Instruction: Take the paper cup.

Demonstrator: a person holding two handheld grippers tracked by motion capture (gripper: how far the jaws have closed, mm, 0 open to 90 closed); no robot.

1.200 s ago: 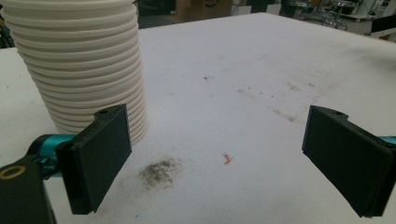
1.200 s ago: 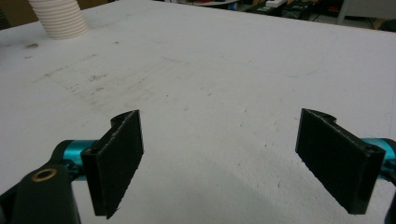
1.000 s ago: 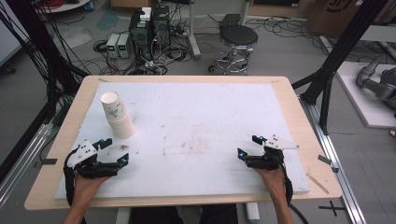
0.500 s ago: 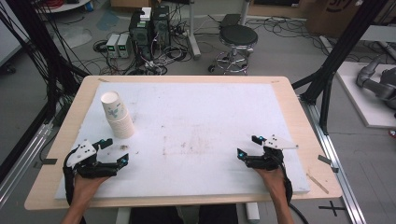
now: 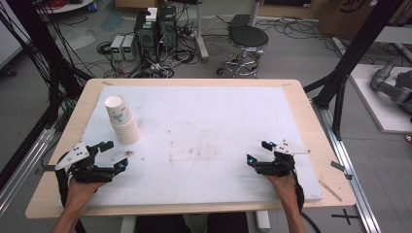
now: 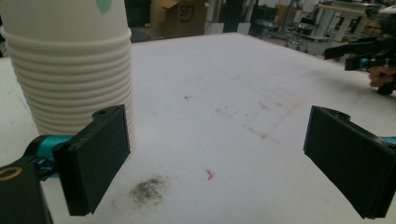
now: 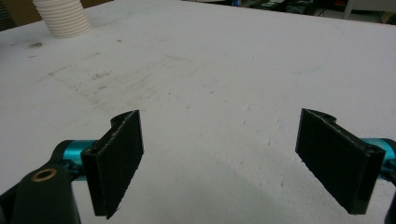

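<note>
Since the earlier frames the left gripper [image 5: 111,155] has crept slightly toward the stack of paper cups [image 5: 122,120] and its jaws have just been opening, nothing between them. The stack stands just beyond it, near the table's [image 5: 204,82] left edge. The white mat [image 5: 209,126] lies open rightward. The right gripper [image 5: 258,153] gapes wide, empty.

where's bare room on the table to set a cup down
The white mat lies bare across its middle, between the left gripper and the right gripper, and along the far edge. Tightest is the near-left corner, where the stack of paper cups stands just beyond the left gripper.
</note>
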